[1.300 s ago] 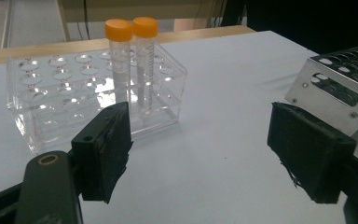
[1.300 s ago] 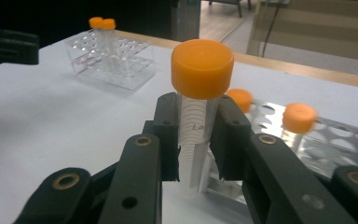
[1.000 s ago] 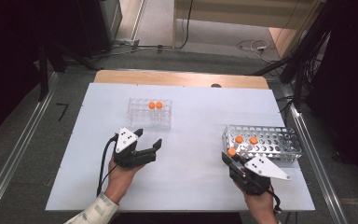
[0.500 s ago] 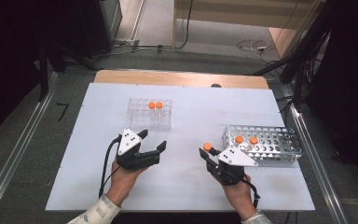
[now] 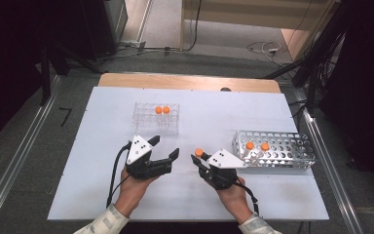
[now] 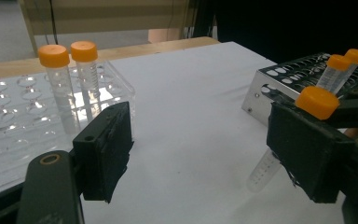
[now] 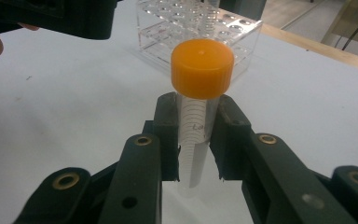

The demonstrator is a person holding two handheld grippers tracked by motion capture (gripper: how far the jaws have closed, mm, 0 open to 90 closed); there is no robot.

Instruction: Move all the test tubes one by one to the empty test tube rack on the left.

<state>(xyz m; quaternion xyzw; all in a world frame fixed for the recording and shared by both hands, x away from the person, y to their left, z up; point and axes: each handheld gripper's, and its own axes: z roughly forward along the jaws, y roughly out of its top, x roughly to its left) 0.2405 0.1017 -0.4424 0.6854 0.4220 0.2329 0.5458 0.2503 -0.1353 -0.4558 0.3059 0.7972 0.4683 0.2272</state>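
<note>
White surface on a wooden table, dark floor and cable runs round it; a clear plastic rack sits toward the far left-centre with two orange-capped tubes upright in it, and a metal perforated rack lies at the right with two more capped tubes. The right gripper has its jaws closed on one orange-capped tube, pinched just under the cap, carried above the bare middle of the surface between the two racks. The left gripper hangs just beside it, jaws wide apart and holding nothing. Judged step: carrying the tube across toward the clear rack, or handing it to the left gripper. To do it well, keep the tube vertical, since the grip is high and the conical tip swings free; come over the clear rack from above and line the tip with an empty hole clear of the two standing caps. Open room is ample at centre and front; the tight spots are the left jaws close by and the rack's near wall.
</note>
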